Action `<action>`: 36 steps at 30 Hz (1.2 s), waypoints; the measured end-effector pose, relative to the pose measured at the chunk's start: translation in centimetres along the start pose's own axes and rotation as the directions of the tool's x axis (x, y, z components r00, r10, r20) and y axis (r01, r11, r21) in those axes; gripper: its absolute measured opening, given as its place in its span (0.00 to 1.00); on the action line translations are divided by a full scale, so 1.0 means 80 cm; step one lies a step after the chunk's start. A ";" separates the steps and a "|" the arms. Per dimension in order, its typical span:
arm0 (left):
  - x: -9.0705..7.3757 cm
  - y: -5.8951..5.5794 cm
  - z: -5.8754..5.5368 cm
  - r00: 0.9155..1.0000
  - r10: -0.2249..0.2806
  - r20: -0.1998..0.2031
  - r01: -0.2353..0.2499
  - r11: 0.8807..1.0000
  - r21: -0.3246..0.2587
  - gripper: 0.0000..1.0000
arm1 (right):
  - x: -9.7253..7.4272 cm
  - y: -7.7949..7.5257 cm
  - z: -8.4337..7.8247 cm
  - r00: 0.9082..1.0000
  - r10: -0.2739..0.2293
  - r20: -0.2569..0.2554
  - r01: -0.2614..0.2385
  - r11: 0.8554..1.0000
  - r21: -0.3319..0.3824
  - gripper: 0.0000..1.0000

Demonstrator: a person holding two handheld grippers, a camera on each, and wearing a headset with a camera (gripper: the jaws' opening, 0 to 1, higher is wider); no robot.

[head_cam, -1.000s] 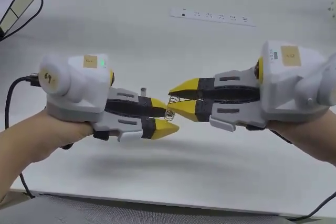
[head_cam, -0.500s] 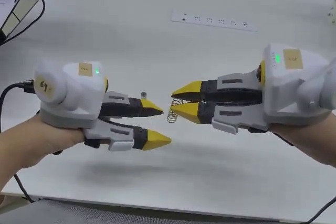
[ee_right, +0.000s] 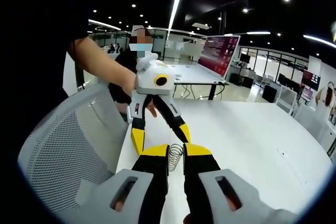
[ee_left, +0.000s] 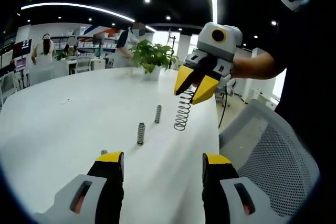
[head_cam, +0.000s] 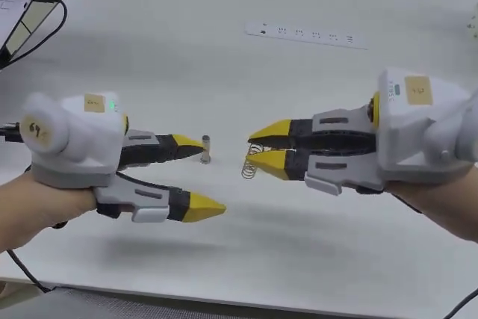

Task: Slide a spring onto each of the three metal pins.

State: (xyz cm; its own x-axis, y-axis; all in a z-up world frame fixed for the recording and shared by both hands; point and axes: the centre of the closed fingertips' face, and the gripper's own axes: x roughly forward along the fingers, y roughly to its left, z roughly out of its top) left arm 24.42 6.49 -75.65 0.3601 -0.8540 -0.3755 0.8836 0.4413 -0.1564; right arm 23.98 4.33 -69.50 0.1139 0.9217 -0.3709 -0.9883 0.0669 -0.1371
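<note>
Steel spring [head_cam: 252, 166] pinched in R gripper [head_cam: 249, 148], hung end-down, prob. to thread bare pin [head_cam: 205, 149] nr near edge of table [head_cam: 299, 87]; L gripper [head_cam: 213, 174] spread, clear.

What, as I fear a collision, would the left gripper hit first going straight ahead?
Probably the spring hanging from the right gripper; the nearer sprung pin sits lower, though depth is unclear.

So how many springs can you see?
3. One spring hangs pinched in the right gripper. Two more stand upright on the table ahead of the left gripper: a nearer spring and a farther spring. Others may be hidden.
</note>
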 end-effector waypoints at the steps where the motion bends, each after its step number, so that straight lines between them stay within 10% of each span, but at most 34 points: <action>1: -0.001 0.001 -0.001 1.000 0.004 -0.002 -0.004 1.000 0.001 0.56 | 0.000 0.000 0.000 1.000 -0.001 0.000 0.001 1.000 0.000 0.07; 36: -0.057 0.033 -0.023 0.989 0.144 0.039 -0.139 0.985 -0.105 0.77 | 0.006 0.003 -0.003 1.000 0.002 -0.015 -0.002 1.000 -0.002 0.08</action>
State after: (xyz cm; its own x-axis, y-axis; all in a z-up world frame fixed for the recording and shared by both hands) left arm 24.55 12.01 -76.03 0.4952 -0.7915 -0.3581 0.7882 0.5827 -0.1980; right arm 23.81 4.71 -69.90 0.1133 0.9160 -0.3848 -0.9883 0.0641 -0.1382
